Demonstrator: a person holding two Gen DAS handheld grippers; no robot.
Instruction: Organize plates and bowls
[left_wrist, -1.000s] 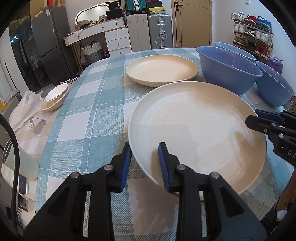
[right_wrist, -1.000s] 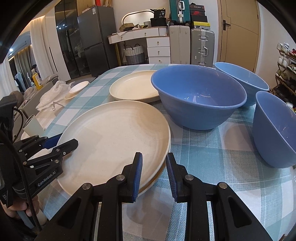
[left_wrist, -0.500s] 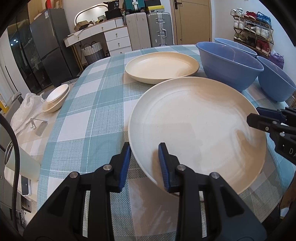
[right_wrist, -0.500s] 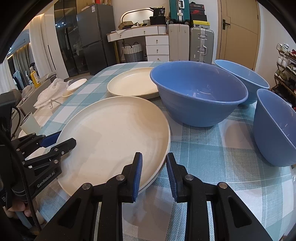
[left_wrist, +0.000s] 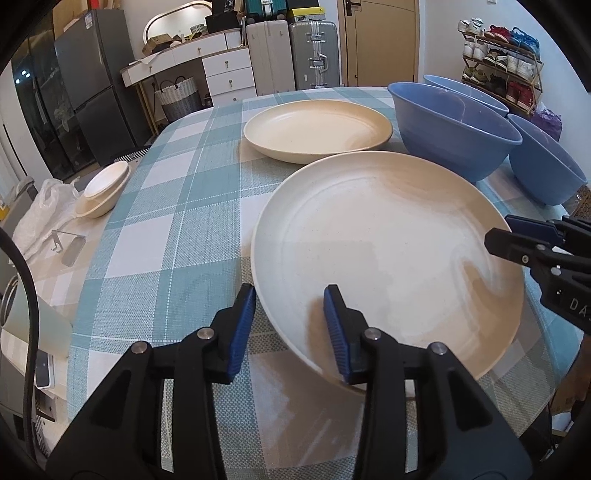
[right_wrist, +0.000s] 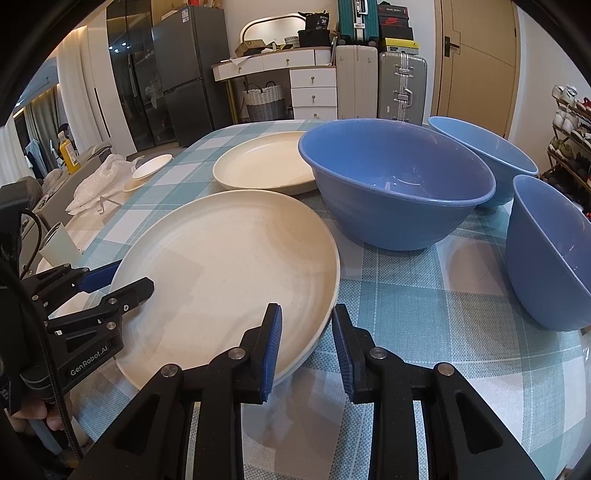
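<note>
A large cream plate (left_wrist: 388, 236) (right_wrist: 229, 269) hangs tilted above the checked tablecloth. My left gripper (left_wrist: 290, 328) straddles its near-left rim, fingers apart with the rim between them. My right gripper (right_wrist: 306, 347) straddles the opposite rim the same way; it also shows in the left wrist view (left_wrist: 517, 240). A second cream plate (left_wrist: 317, 131) (right_wrist: 264, 168) lies farther back. Three blue bowls stand at the right: a big one (right_wrist: 395, 184), one behind (right_wrist: 484, 151), one near the edge (right_wrist: 550, 251).
A small white bowl stack (left_wrist: 105, 188) and a white plastic bag (left_wrist: 40, 214) sit on a side surface to the left. The table edge (left_wrist: 74, 369) runs close at the left. Suitcases, drawers and a fridge stand behind.
The held plate has risen a little with both grippers, and the view has shifted slightly toward the far plate and the bowls. The grip looks the same.
</note>
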